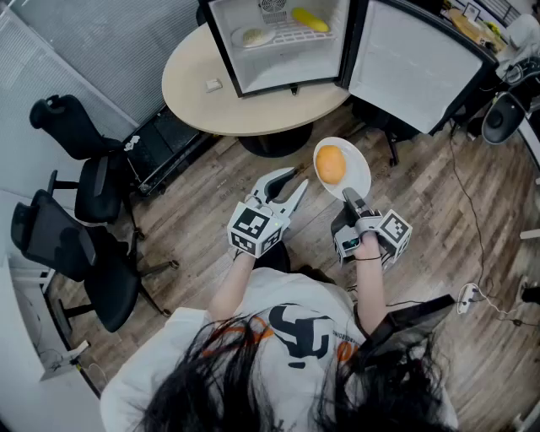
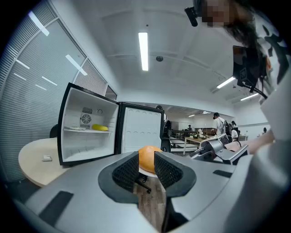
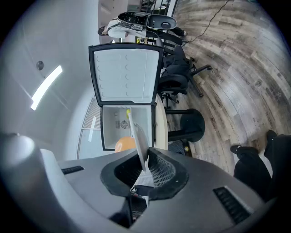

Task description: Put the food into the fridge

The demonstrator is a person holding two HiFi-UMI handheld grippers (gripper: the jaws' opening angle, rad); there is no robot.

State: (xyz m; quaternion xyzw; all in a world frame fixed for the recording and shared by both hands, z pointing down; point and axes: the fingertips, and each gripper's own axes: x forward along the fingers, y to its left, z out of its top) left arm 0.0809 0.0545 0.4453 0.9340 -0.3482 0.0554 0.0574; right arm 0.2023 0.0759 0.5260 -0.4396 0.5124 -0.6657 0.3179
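Observation:
My right gripper [image 1: 351, 201] is shut on the rim of a white plate [image 1: 353, 174] that carries an orange round food [image 1: 330, 164], held over the wooden floor short of the fridge. In the right gripper view the plate [image 3: 138, 136] stands edge-on between the pads, with the orange food [image 3: 123, 144] beside it. My left gripper [image 1: 292, 182] hangs open and empty just left of the plate. The orange food [image 2: 146, 157] shows beyond its open jaws. The small fridge [image 1: 232, 51] stands open on the round table [image 1: 198, 93]. On its shelf lie a yellow food [image 1: 310, 18] and a plate of pale food [image 1: 253, 36].
The fridge door [image 1: 413, 63] swings out to the right. Two black office chairs [image 1: 84, 169] [image 1: 76, 253] stand at the left. A small white object [image 1: 213, 84] lies on the table. Cables [image 1: 472, 219] run across the floor at the right.

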